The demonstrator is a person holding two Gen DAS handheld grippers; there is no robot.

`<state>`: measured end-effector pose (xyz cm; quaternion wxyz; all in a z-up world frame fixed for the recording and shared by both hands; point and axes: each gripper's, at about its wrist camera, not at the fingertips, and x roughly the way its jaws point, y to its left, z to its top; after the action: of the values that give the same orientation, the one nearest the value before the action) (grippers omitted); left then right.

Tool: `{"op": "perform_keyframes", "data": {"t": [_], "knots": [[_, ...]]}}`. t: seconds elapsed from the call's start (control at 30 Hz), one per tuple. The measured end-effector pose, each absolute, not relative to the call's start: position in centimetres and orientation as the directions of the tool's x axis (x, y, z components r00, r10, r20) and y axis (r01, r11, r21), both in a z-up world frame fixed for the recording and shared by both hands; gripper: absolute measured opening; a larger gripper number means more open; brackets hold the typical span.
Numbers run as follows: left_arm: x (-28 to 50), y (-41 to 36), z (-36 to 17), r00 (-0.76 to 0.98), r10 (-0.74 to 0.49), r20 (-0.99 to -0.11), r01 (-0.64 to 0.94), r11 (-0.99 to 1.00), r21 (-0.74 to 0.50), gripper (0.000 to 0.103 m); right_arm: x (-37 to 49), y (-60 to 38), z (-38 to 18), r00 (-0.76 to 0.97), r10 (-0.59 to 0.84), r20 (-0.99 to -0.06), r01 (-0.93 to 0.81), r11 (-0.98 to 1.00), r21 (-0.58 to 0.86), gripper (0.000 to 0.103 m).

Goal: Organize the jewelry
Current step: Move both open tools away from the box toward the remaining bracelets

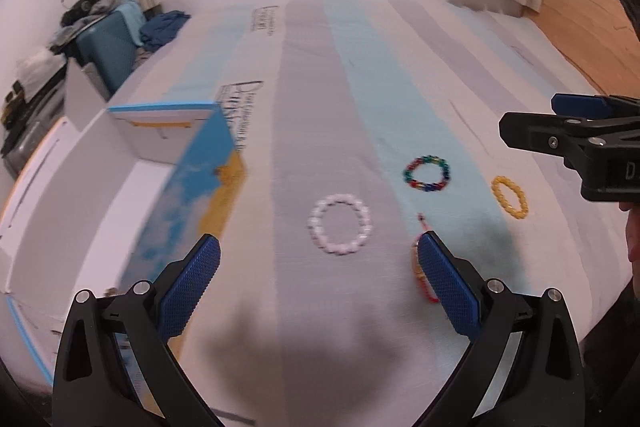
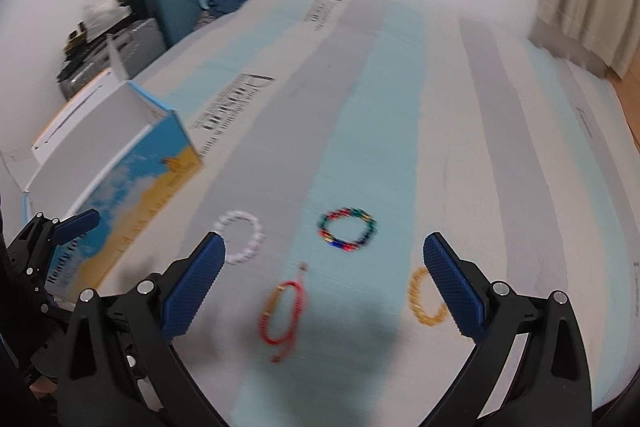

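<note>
Several bead bracelets lie on a striped bed sheet. A white bracelet lies ahead of my open, empty left gripper. A multicoloured bracelet and a yellow bracelet lie to its right. A red bracelet is partly hidden behind the left gripper's right finger. In the right wrist view the red bracelet lies between the fingers of my open, empty right gripper, with the multicoloured bracelet ahead, the white bracelet at left and the yellow bracelet by the right finger.
An open blue, yellow and white cardboard box stands on the bed to the left; it also shows in the right wrist view. Suitcases and clothes are stacked by the far wall. Wooden floor lies to the right.
</note>
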<state>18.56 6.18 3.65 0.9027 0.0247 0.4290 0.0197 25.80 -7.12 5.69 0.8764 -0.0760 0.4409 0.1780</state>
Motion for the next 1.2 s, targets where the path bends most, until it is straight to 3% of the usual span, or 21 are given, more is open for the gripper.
{"op": "perform_keyframes", "data": {"t": [0.6,1.2], "knots": [[21.3,-1.3,-3.1,0.58,-0.012,-0.814,0.101,0.993,0.057,0.097,28.2,-15.6,-1.6,0.514,0.157,-0.843,-0.281,0.96,0.008,0.096],[23.2,-3.0,-7.9,0.559,-0.046,-0.828,0.131,0.991,0.033,0.096,30.3,-17.5,-9.4,0.418,0.13,-0.899,-0.253,0.967,0.023,0.095]]}}
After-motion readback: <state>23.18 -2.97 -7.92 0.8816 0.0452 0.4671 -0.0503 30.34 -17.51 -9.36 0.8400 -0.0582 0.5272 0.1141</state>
